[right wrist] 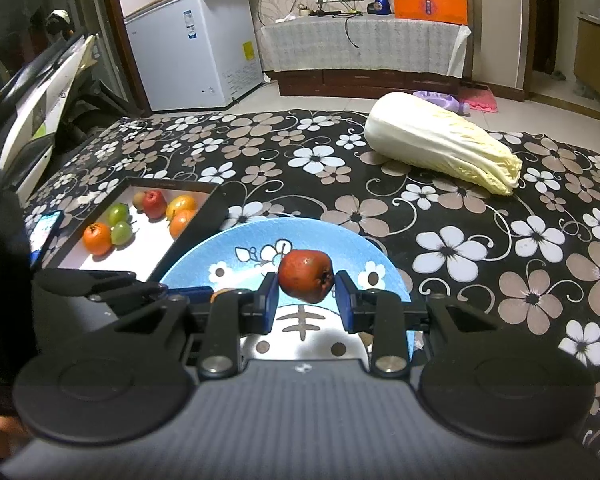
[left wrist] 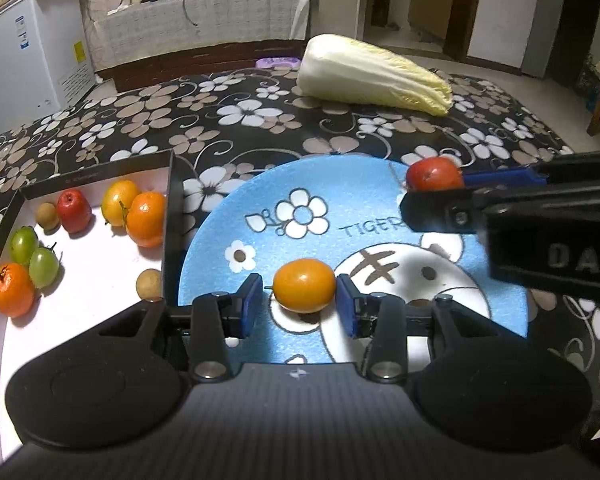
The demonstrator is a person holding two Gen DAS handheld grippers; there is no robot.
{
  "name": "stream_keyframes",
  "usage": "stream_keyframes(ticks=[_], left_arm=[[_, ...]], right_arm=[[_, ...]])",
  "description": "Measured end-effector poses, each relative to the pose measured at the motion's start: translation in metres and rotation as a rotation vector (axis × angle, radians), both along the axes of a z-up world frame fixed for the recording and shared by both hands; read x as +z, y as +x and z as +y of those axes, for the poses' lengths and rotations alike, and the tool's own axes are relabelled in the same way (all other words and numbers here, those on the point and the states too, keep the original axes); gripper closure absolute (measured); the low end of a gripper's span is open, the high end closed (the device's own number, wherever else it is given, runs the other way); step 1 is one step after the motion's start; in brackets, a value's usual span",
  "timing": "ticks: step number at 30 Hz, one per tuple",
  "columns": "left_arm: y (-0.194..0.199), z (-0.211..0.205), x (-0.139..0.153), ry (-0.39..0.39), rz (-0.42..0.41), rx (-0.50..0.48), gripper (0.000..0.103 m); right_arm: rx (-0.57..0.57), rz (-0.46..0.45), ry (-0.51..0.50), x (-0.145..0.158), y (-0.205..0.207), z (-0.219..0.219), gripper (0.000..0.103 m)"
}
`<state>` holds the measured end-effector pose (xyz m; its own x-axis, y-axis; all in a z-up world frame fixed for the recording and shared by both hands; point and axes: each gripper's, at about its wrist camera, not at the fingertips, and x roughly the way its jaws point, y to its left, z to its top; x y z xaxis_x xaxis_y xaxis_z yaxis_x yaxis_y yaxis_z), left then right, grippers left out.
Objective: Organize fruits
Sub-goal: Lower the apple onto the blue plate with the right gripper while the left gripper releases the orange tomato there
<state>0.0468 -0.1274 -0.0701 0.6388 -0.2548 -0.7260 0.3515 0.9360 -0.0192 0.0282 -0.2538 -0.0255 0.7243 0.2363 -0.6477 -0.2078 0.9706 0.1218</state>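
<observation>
Spread over a flower-patterned black cloth, the blue mat (left wrist: 220,248) carries an orange fruit (left wrist: 304,285) lying crosswise between the left gripper (left wrist: 298,306)'s parted pads, untouched, the box (left wrist: 168,200) just leftward, while the right gripper (right wrist: 306,294) clamps a red fruit (right wrist: 305,275).

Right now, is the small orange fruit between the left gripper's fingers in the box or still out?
Out. The orange fruit lies on the blue mat, beside the box, between the left gripper's pads, gaps visible either side.
</observation>
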Motion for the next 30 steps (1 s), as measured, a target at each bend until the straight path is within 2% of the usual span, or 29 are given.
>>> stream_keyframes(ticks=[2, 3, 17, 30], left_arm=[[-0.003, 0.001, 0.003, -0.003, -0.011, -0.009, 0.046], [-0.004, 0.002, 0.004, -0.001, -0.018, -0.011, 0.045], [-0.012, 0.043, 0.023, -0.049, -0.046, 0.015, 0.045], [-0.015, 0.052, 0.030, -0.056, -0.064, 0.043, 0.045]], right_arm=[[-0.006, 0.006, -0.001, -0.002, 0.001, -0.001, 0.069], [-0.008, 0.008, -0.002, -0.002, 0.002, -0.001, 0.069], [-0.052, 0.068, -0.040, -0.019, 0.012, -0.003, 0.069], [-0.066, 0.122, -0.076, -0.035, 0.021, 0.009, 0.069]])
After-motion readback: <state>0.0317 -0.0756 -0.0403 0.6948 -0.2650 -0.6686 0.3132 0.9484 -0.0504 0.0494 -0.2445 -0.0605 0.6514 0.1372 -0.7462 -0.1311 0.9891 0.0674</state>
